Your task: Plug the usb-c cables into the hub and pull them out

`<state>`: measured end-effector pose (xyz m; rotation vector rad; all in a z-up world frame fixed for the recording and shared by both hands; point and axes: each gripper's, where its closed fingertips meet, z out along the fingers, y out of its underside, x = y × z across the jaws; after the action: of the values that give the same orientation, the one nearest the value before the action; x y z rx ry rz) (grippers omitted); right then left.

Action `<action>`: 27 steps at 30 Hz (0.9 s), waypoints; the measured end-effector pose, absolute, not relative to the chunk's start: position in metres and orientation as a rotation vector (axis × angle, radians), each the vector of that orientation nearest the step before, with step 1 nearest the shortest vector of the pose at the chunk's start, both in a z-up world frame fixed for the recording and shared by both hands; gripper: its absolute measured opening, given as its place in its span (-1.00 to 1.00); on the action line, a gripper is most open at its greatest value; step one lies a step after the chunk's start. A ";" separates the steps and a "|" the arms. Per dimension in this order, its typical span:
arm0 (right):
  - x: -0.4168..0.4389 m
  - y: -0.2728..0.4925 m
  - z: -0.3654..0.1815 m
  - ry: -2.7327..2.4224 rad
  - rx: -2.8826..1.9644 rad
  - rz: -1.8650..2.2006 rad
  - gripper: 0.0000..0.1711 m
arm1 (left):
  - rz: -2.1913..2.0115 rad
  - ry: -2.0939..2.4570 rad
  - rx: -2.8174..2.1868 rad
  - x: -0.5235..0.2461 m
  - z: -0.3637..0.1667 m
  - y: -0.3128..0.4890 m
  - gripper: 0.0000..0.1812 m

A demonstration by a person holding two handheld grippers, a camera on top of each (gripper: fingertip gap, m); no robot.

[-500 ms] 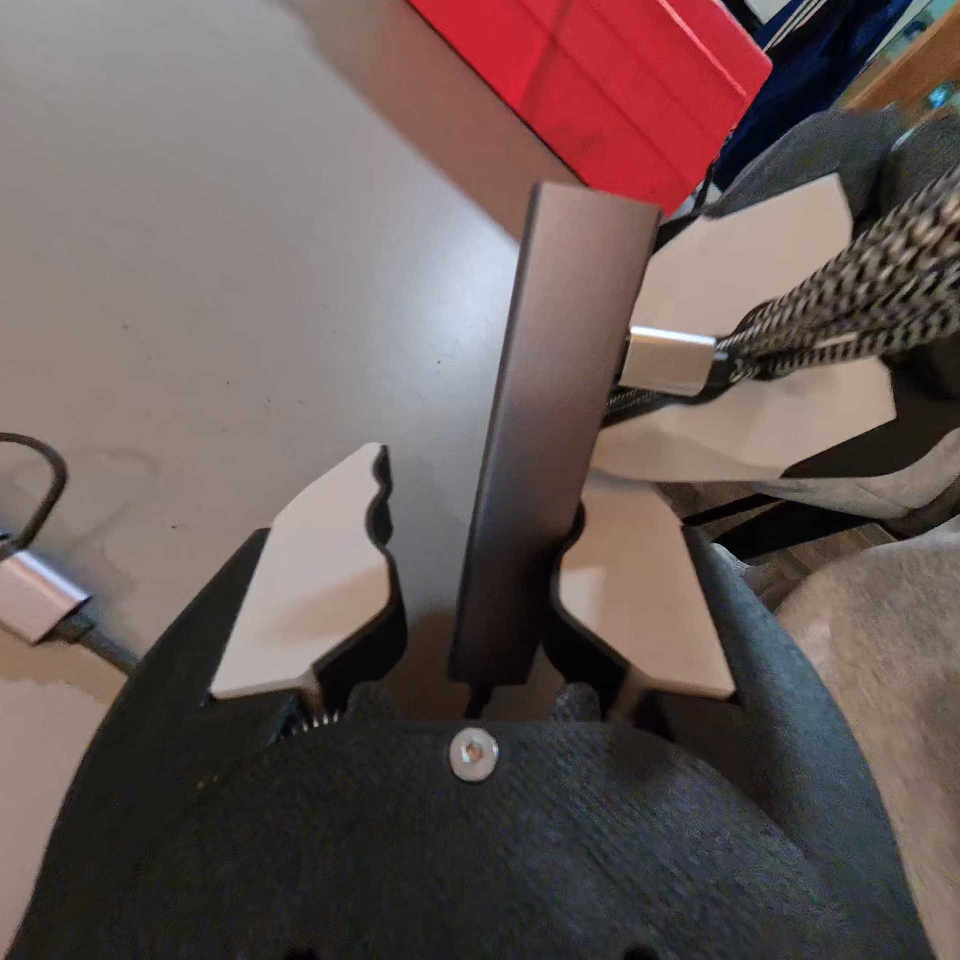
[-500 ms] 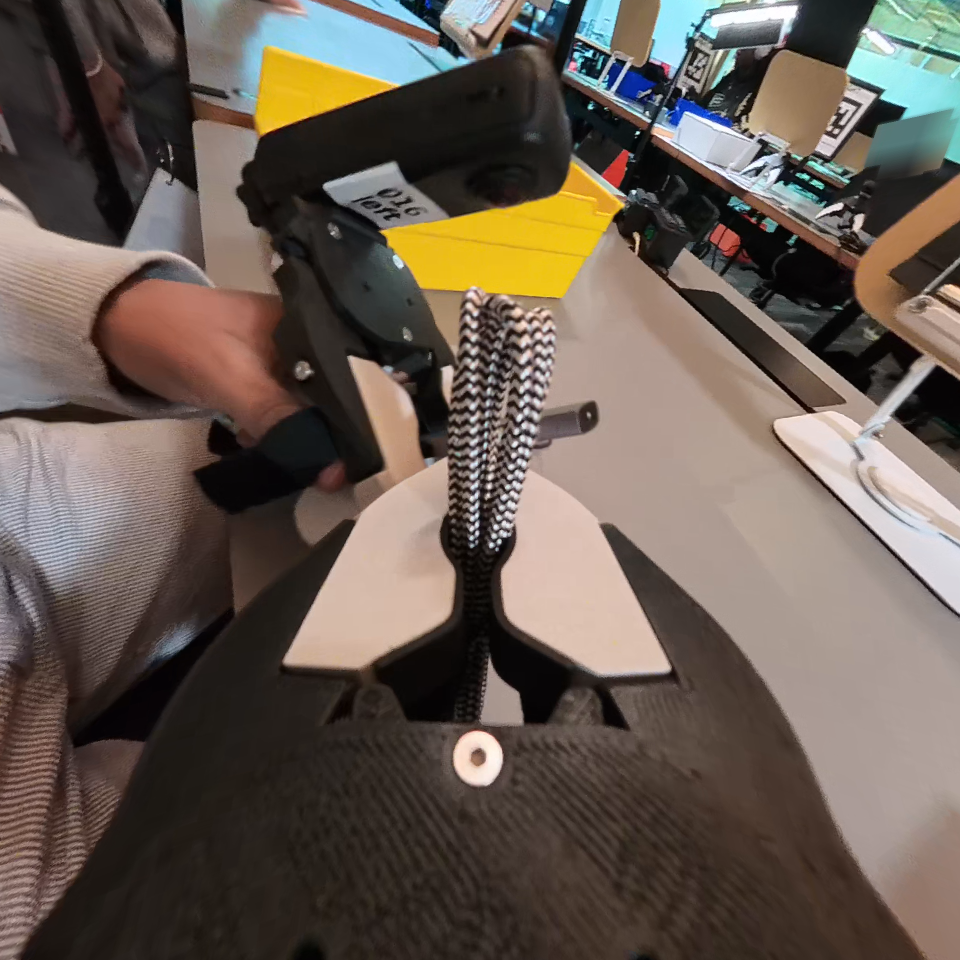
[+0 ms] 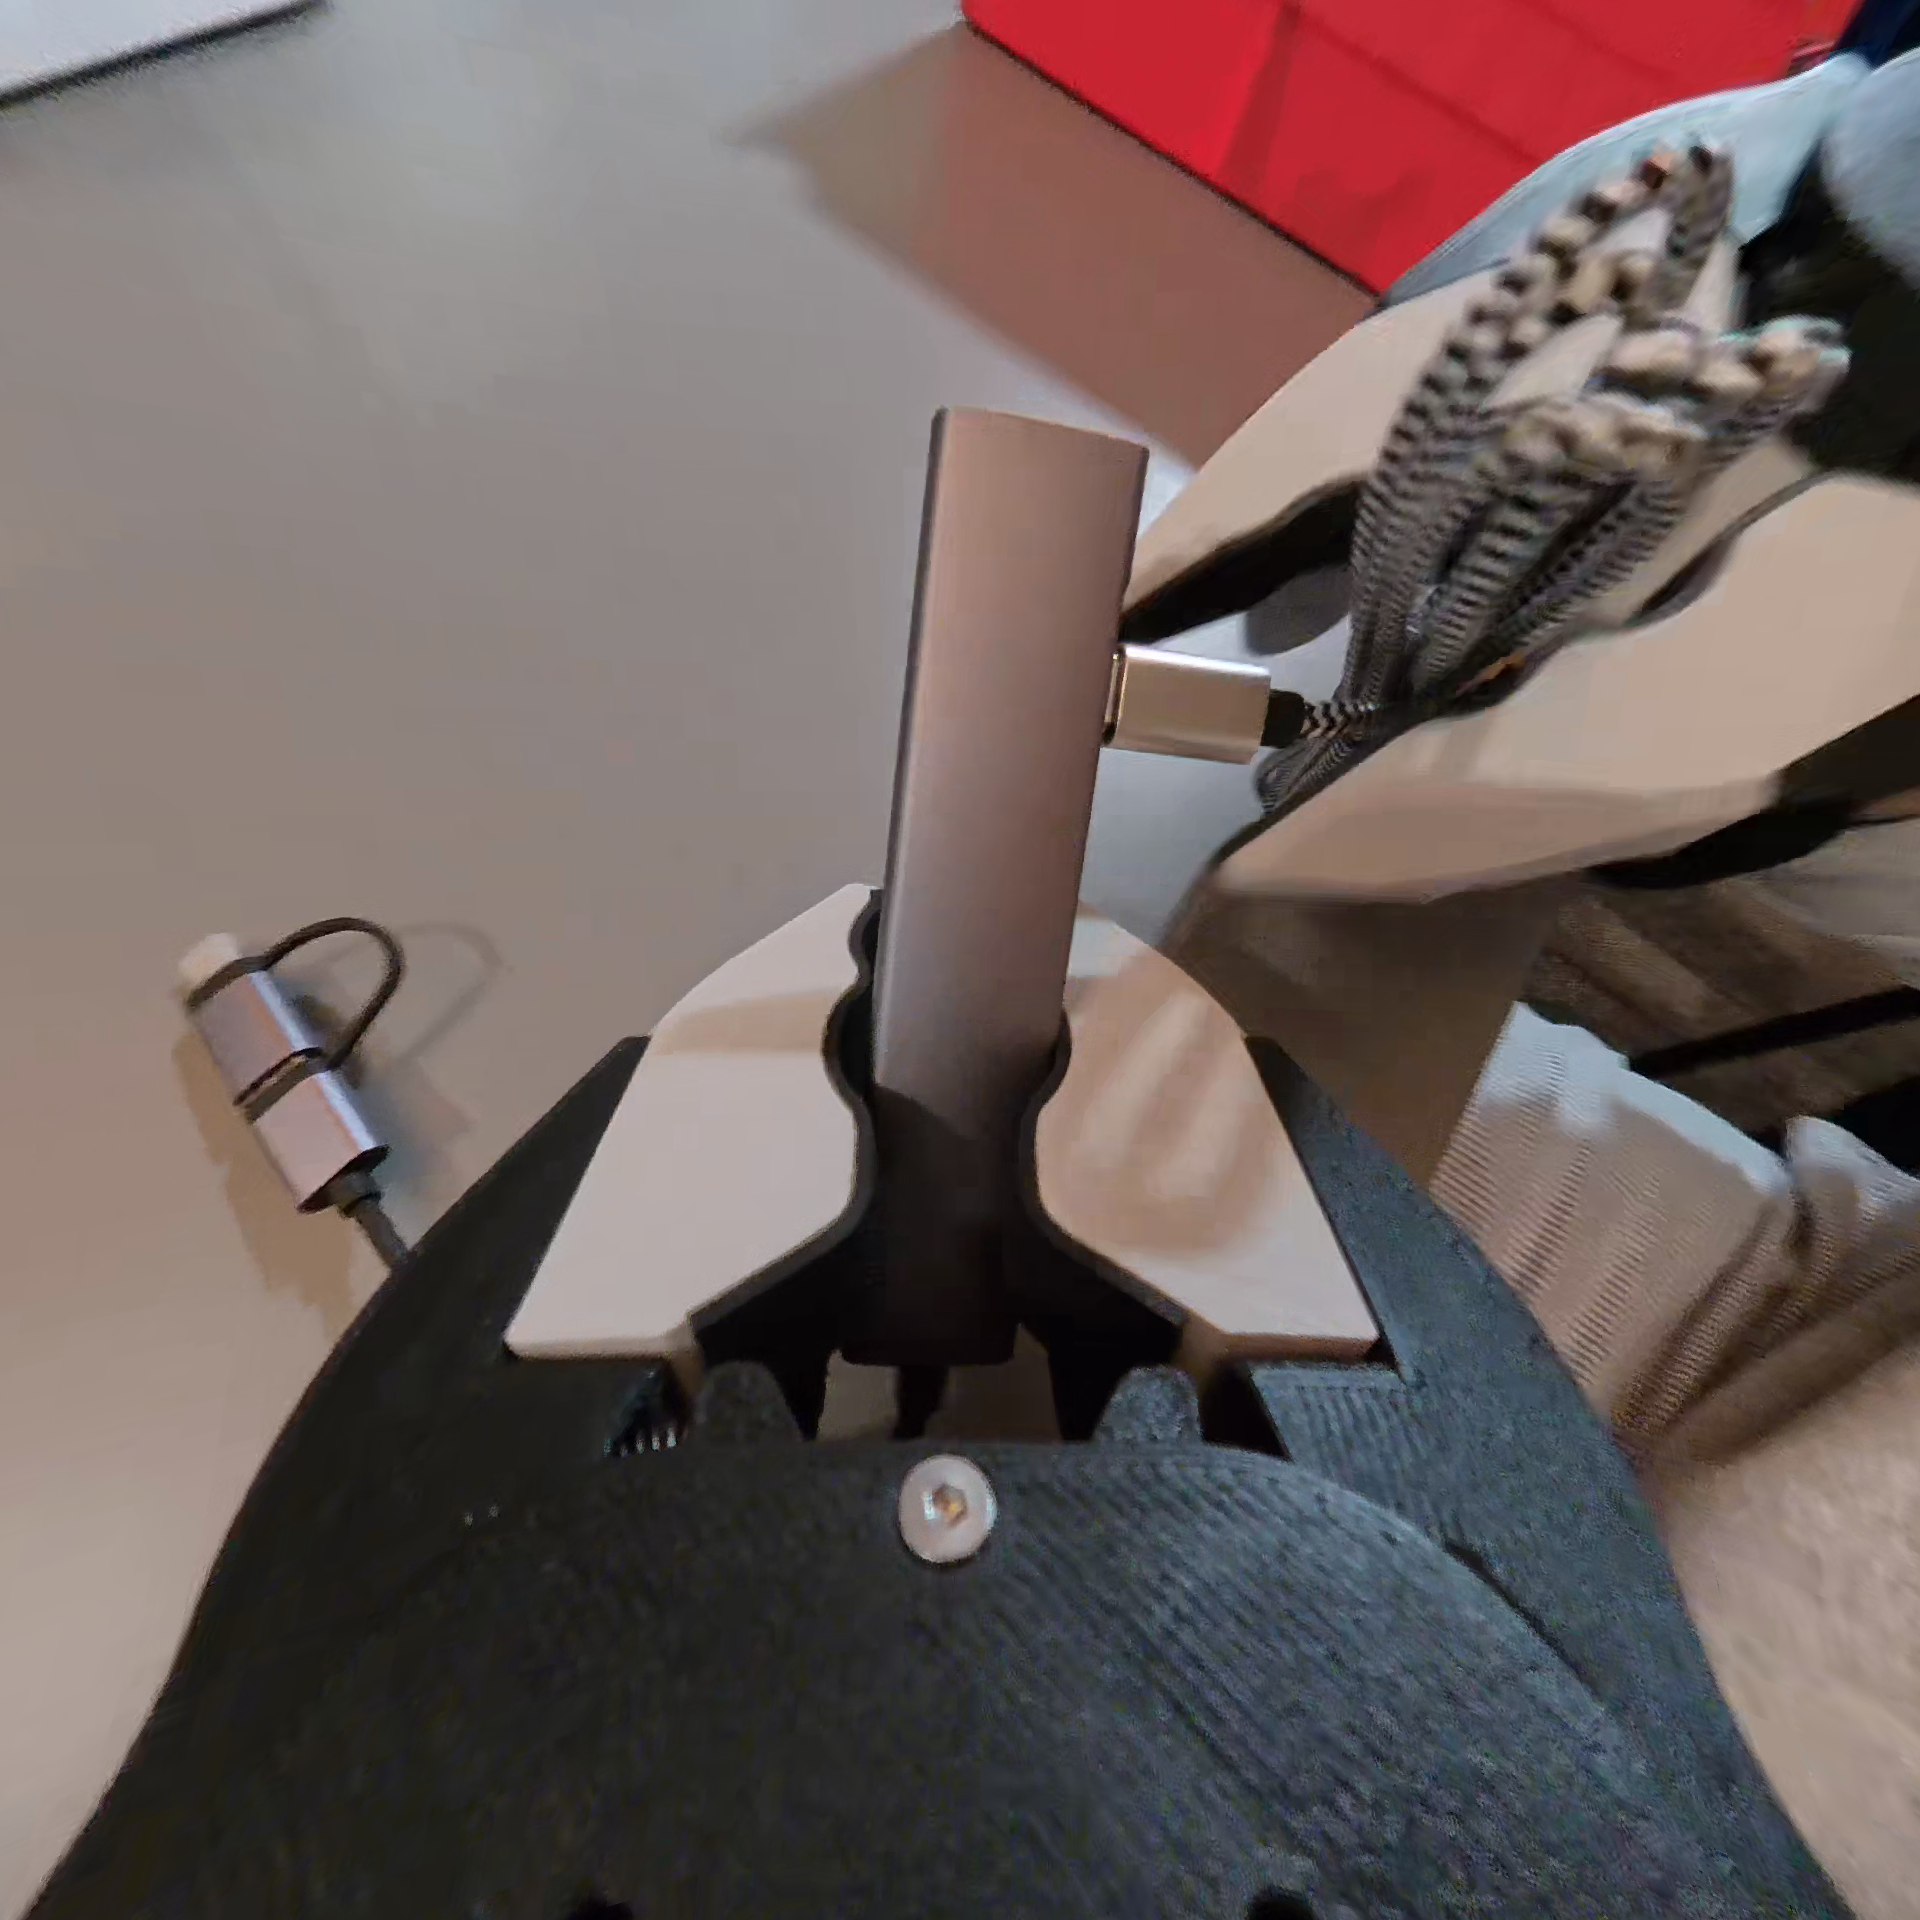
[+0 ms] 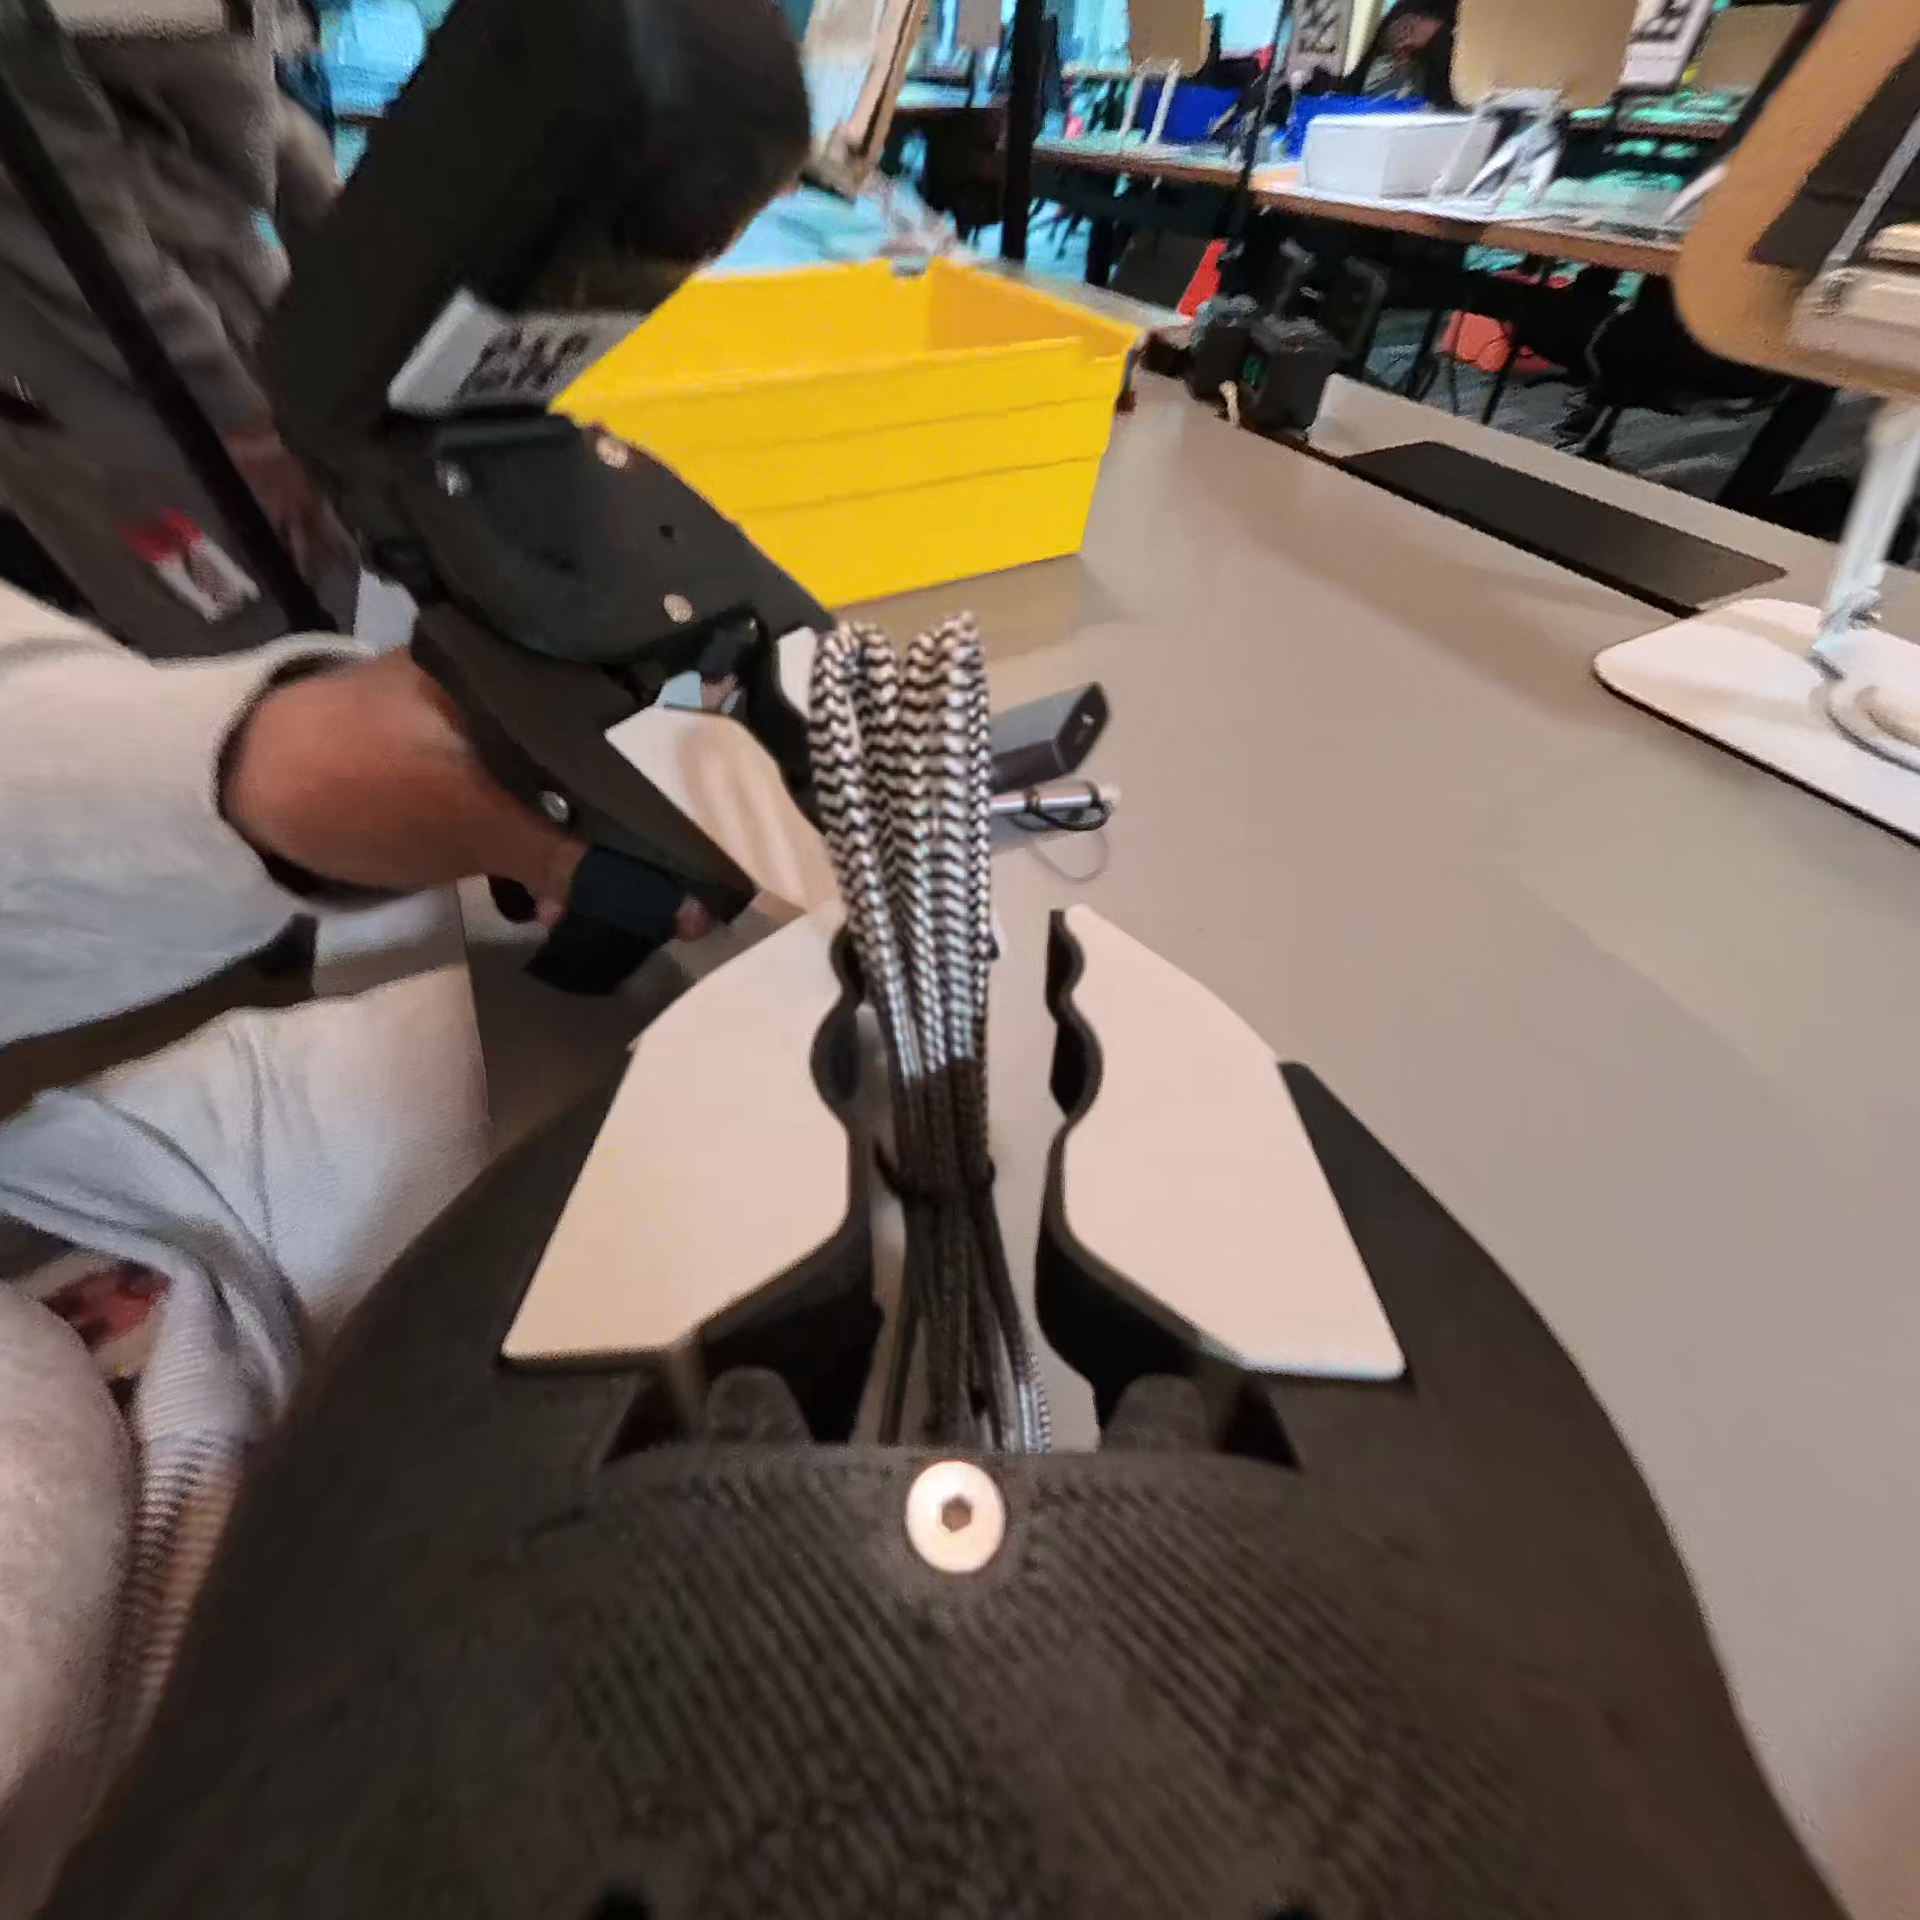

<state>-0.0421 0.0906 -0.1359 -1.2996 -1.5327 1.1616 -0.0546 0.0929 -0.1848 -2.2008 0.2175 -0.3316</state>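
While my left gripper clamps its 2 pale fingers on the lower end of the dark grey hub, the hub stands nearly upright between them, lifted above the grey table. Just to its right, a silver usb-c plug sits against the hub's side edge; I cannot tell how deep it is seated. From that plug a black-and-white braided cable bundle runs off to my right gripper. Its fingers are parted, with a clear gap on the right side, and the looped cable strands lie loosely between them, leaning toward the left finger. On the table to the left of the hub rests a small grey adapter with a thin black cord. Farther out, a red box stands at the table's far side in the left wrist view, and a yellow bin shows beyond the cables in the right wrist view. A person's hand in a pale sleeve grips the other gripper's handle.
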 end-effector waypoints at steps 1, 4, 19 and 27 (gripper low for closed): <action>-0.039 0.095 -0.130 -1.487 -1.318 1.205 -0.58 | -0.288 0.200 -2.199 -0.063 -0.184 0.095 -0.75; -0.029 0.103 -0.113 -1.356 -1.359 1.363 -0.51 | -0.185 0.217 -2.144 -0.075 -0.175 0.099 -0.75; -0.028 0.090 -0.110 -1.252 -1.526 1.587 -0.89 | 0.072 0.427 -2.049 -0.051 -0.164 0.110 -0.76; -0.029 0.106 -0.111 -1.179 -1.577 1.648 -0.89 | 0.096 0.394 -2.062 -0.055 -0.162 0.110 -0.75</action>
<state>-0.0288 0.1055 -0.1110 -1.5772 -1.1788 1.6483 -0.0552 0.1098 -0.1622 -2.0617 0.3944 0.0957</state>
